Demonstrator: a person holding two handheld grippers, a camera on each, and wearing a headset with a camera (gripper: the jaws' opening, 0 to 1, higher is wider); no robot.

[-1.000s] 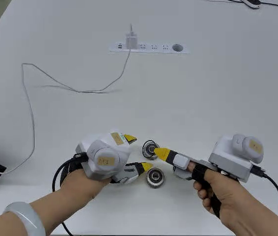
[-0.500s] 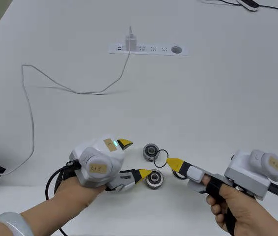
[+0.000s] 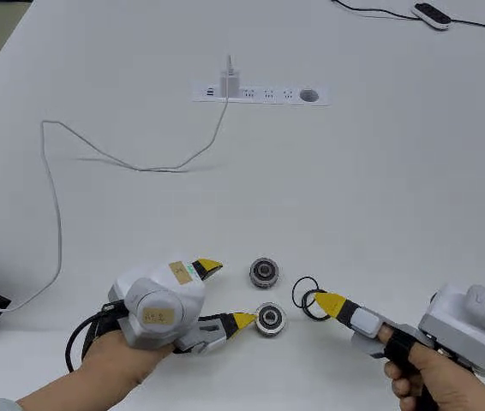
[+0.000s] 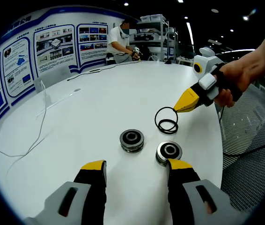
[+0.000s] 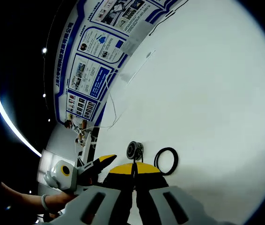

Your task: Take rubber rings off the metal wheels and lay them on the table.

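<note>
Lab showroom, wall display boards (image 4: 57, 44), storage shelves (image 4: 158, 29), white table (image 3: 380, 188)

Head view looks down on the table (image 3: 354, 171), left gripper (image 3: 230, 293) lower left, right gripper (image 3: 328, 302) lower right. Left gripper view skims low, close to the wheels (image 4: 131, 139) at centre. Right gripper view is rolled; all three share the rubber ring (image 5: 165, 161).

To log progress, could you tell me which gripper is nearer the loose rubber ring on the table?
Right. The right gripper, jaws shut, sits beside the rubber ring; the left gripper is open, beyond both wheels.
</note>
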